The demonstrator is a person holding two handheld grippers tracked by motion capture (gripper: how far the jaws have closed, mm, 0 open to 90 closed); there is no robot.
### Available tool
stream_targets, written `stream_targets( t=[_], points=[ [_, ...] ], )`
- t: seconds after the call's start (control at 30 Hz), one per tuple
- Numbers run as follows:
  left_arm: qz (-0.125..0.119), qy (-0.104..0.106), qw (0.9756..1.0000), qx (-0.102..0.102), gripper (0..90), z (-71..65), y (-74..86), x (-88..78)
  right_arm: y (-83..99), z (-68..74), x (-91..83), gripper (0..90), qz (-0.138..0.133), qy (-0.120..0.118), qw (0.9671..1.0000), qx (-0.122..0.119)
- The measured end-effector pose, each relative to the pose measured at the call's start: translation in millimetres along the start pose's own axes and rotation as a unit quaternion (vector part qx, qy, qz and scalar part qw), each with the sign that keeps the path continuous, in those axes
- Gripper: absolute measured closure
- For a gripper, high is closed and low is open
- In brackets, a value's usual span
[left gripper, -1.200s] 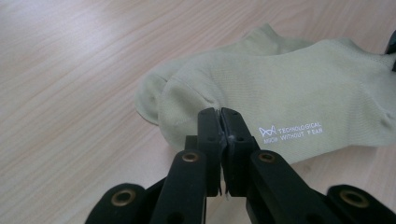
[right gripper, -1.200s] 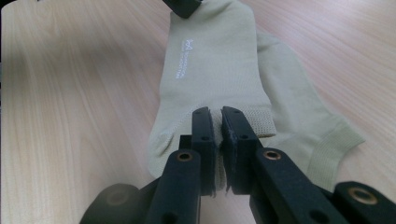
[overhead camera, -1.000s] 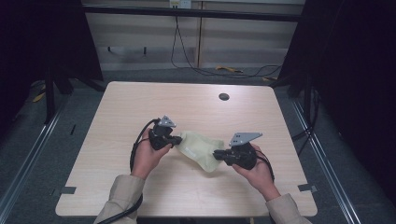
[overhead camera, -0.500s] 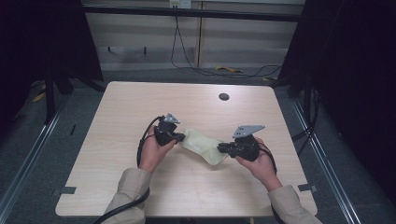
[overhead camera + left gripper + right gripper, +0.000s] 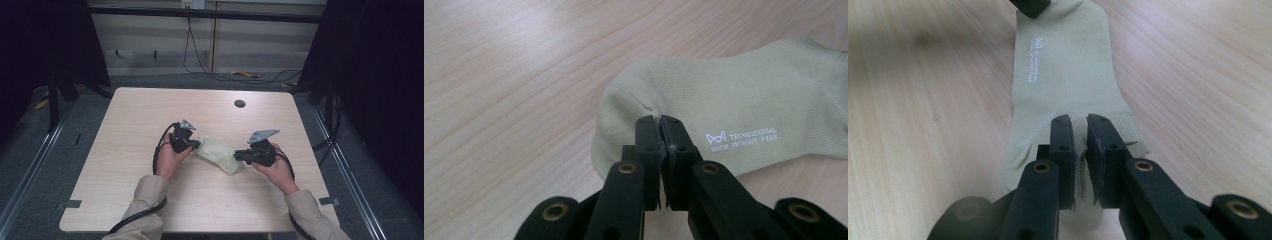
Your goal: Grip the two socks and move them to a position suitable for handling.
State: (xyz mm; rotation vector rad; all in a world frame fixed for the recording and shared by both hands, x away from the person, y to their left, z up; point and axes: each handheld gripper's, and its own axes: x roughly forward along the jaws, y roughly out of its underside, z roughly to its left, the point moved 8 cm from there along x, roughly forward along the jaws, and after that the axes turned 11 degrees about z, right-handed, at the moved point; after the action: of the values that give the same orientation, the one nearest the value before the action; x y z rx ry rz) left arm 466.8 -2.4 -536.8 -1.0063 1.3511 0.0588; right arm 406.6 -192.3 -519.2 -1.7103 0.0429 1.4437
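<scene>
Holding a pale green sock [image 5: 219, 154] between my two grippers, I have it stretched low over the middle of the light wooden worktop [image 5: 125, 125], nearer my side than the far edge. My left gripper [image 5: 196, 145] has its jaws pressed together on one end of the sock; in the left gripper view [image 5: 658, 122] the knit puckers just where the tips bite, and the rest of the fabric spreads away beyond and to the right of them, with small white lettering [image 5: 741, 139] printed on it close beside the jaws. My right gripper [image 5: 239, 155] pinches the opposite end. In the right gripper view [image 5: 1079, 122] a narrow slit stands between the jaws, and a fold of the sock fills it, bunched up between the pads. The jaws have eased apart only slightly, fabric between them all the while. From there the sock runs straight ahead, away from my jaws, flat and slightly taut, up to the black tip of the other gripper at the top of that view. A small dark round hole [image 5: 239, 103] sits in the worktop well beyond the sock, toward the far edge.
</scene>
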Motion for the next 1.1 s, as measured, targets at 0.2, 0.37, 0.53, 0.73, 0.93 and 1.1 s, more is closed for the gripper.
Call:
stream_targets(
  t=[0.2,0.37,0.53,0.73,0.93,1.1],
  points=[
    [0.018,-0.006,0.9998,0.009,87.0,-5.1,5.3,7.5,10.0,-4.0,9.9,81.4,0.015,0.003,0.9999,0.003],
    [0.029,-0.010,0.9994,0.018,87.0,-8.9,12.4,4.5,15.1,-4.2,14.9,80.9,0.022,0.009,0.9997,0.003],
    [0.026,-0.011,0.9995,0.017,86.9,-11.5,19.5,-0.8,13.7,-0.9,18.3,78.5,0.028,0.027,0.9992,-0.005],
    [0.020,-0.009,0.9996,0.015,86.8,-13.0,19.5,-1.4,8.4,-1.9,16.5,83.8,0.027,0.031,0.9991,-0.005],
    [0.018,-0.003,0.9997,0.013,86.8,-15.9,19.9,1.0,7.3,-8.2,13.0,84.0,0.017,0.039,0.9991,0.006],
    [0.018,-0.004,0.9997,0.018,86.7,-17.4,19.1,1.7,12.4,-12.2,13.6,83.8,0.012,0.045,0.9988,0.017]
  ],
)
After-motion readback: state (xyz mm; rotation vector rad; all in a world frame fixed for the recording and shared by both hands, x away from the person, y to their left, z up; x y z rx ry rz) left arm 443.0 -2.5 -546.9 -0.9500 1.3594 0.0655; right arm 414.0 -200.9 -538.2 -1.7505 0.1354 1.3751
